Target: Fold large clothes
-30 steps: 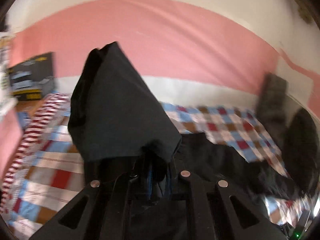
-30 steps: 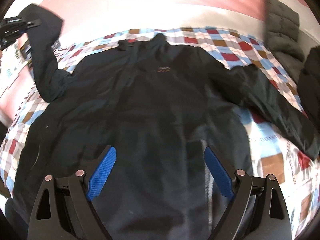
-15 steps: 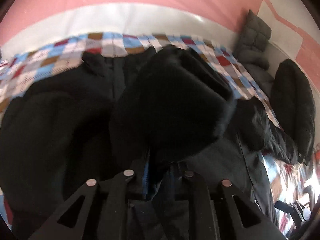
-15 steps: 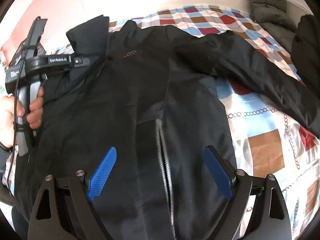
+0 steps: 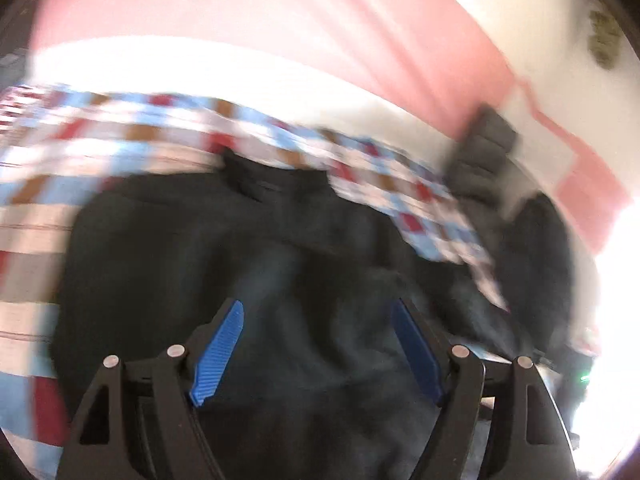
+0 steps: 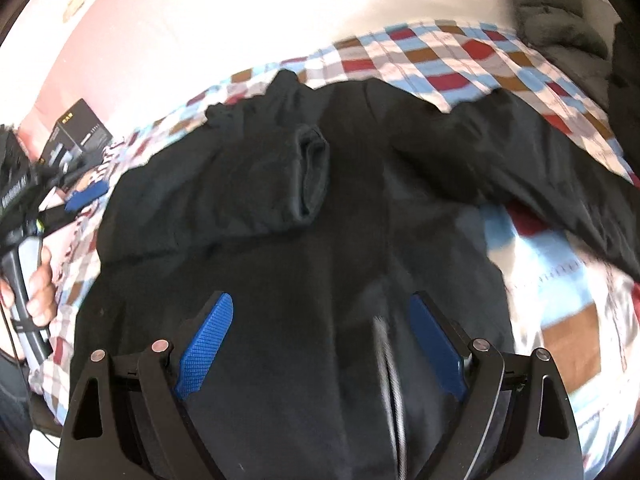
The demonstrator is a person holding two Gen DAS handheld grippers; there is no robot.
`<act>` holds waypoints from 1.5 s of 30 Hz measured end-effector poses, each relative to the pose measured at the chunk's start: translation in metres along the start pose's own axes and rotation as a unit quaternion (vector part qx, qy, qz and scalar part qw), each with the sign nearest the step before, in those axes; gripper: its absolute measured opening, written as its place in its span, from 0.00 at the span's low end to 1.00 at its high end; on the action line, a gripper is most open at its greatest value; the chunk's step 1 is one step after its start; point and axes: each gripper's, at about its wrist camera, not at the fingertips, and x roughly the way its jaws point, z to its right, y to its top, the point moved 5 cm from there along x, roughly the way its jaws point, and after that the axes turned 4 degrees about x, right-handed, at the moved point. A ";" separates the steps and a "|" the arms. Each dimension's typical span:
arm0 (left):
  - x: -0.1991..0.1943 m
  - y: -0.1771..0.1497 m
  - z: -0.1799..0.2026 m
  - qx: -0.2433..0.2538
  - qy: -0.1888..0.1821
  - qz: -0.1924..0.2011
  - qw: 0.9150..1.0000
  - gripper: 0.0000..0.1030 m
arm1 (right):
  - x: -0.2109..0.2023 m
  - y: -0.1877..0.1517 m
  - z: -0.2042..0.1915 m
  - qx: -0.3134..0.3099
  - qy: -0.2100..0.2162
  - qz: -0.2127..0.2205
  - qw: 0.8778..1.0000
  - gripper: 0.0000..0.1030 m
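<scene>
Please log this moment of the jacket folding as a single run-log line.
left tongs: open, empty | right tongs: open, over black jacket | left sleeve: folded onto chest | right sleeve: spread on checkered bedsheet

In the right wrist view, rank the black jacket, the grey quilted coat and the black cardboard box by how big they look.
1. Black jacket, spread over the checked bedsheet, fills most of the frame.
2. Grey quilted coat, partly cut off at the top right.
3. Black cardboard box, smallest, though it lies far off, so its true size is unsure.
</scene>
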 end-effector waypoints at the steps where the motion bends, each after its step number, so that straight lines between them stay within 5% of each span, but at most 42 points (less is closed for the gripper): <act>1: -0.005 0.001 -0.022 -0.009 0.034 0.004 0.999 0.76 | 0.004 0.005 -0.003 0.000 0.003 0.002 1.000 0.87; 4: -0.013 0.000 -0.086 -0.050 0.116 -0.001 0.992 0.66 | 0.026 0.024 -0.009 0.015 0.020 -0.002 1.000 0.86; 6: -0.013 -0.007 -0.121 -0.081 0.146 -0.012 0.986 0.57 | 0.050 0.038 -0.012 0.025 0.027 -0.011 0.999 0.75; 9: 0.000 -0.026 -0.146 -0.115 0.148 -0.040 0.981 0.42 | 0.093 0.052 -0.016 0.035 0.034 -0.050 0.998 0.30; 12: 0.014 -0.039 -0.134 -0.084 0.156 -0.048 0.983 0.40 | 0.108 0.063 -0.021 0.022 0.018 -0.050 0.998 0.13; 18: 0.045 -0.044 -0.124 -0.034 0.172 -0.070 0.982 0.40 | 0.119 0.069 0.002 0.025 -0.018 -0.058 0.998 0.12; 24: 0.011 -0.043 -0.116 -0.035 0.162 -0.047 0.985 0.40 | 0.091 0.066 -0.003 -0.004 -0.026 -0.048 0.999 0.16; 29: 0.003 -0.038 -0.118 -0.034 0.172 -0.040 0.984 0.40 | 0.069 0.080 -0.011 0.000 -0.014 0.004 1.000 0.16; 34: 0.030 -0.052 -0.124 -0.029 0.184 -0.075 0.980 0.41 | 0.113 0.073 -0.003 0.022 -0.021 -0.064 0.998 0.14; 37: 0.030 -0.054 -0.124 -0.022 0.186 -0.073 0.980 0.42 | 0.112 0.063 0.005 0.011 -0.035 -0.062 0.997 0.03; 45: -0.006 -0.055 -0.097 -0.017 0.192 -0.070 0.979 0.41 | 0.068 0.053 0.010 0.018 -0.033 -0.055 0.998 0.10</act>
